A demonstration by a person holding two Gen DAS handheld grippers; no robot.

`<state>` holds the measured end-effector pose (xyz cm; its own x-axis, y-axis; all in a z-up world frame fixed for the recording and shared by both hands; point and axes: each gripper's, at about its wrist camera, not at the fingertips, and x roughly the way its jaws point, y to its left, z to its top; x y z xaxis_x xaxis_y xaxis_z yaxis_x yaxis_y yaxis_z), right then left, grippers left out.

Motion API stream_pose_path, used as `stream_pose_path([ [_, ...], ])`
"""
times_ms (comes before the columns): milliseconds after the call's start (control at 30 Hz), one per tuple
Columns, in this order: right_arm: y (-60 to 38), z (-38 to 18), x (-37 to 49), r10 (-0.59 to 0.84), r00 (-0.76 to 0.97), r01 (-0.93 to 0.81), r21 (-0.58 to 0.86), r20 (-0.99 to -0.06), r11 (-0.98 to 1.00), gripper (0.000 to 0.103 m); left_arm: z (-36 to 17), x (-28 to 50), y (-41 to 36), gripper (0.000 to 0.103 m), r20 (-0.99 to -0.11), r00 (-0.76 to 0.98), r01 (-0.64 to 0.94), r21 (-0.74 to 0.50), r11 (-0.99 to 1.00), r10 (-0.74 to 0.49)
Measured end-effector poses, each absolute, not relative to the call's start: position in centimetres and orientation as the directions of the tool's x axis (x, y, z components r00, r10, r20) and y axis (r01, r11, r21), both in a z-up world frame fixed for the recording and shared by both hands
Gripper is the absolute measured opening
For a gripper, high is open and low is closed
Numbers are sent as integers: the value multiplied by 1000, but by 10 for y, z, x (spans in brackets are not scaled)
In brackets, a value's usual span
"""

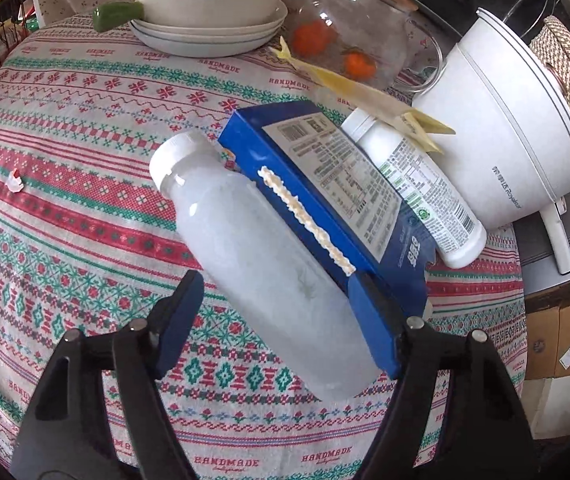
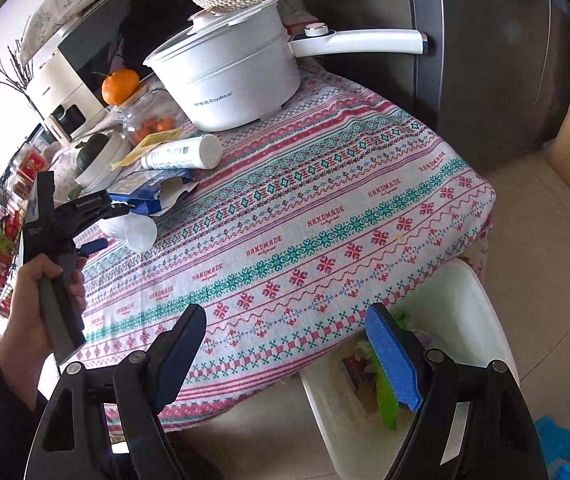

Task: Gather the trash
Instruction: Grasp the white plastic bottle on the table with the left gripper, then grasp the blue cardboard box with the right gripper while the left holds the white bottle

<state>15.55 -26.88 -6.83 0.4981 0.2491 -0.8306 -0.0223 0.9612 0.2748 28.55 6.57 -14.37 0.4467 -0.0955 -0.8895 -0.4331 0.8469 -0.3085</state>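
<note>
The left gripper [image 1: 275, 312] is down over the frosted plastic bottle [image 1: 253, 256], which lies on its side on the patterned tablecloth [image 1: 65, 184], white cap pointing away. The bottle sits between the blue pads; the right pad looks against its side, the left one stands off with a gap, so no firm grip yet. Just beside the bottle, touching it, lies a flattened blue carton [image 1: 325, 184], and beyond that a white labelled bottle [image 1: 417, 184] under a yellow wrapper [image 1: 349, 84], near the white electric pot [image 1: 517, 132]. The right gripper [image 2: 285, 344] hangs wide and empty at the table edge, above a white bin [image 2: 461, 304] with scraps inside.
</note>
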Motion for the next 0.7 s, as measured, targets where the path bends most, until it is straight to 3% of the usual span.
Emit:
stream_pose_path([
  [100,-268,-71,156,247,488,-20,273,-837,962,83,-152,285,73,66,-882,450,-461,-361,811,-137],
  [300,-263,-76,158,245,480,-28,264,-842,964,83,-139,259,87,55,-889,437,-437,-341,832,-135],
  [700,-152,-74,217,366,460,-340,220,-809,914,83,-74,188,132,51,-823,543,-224,-331,916,-165],
])
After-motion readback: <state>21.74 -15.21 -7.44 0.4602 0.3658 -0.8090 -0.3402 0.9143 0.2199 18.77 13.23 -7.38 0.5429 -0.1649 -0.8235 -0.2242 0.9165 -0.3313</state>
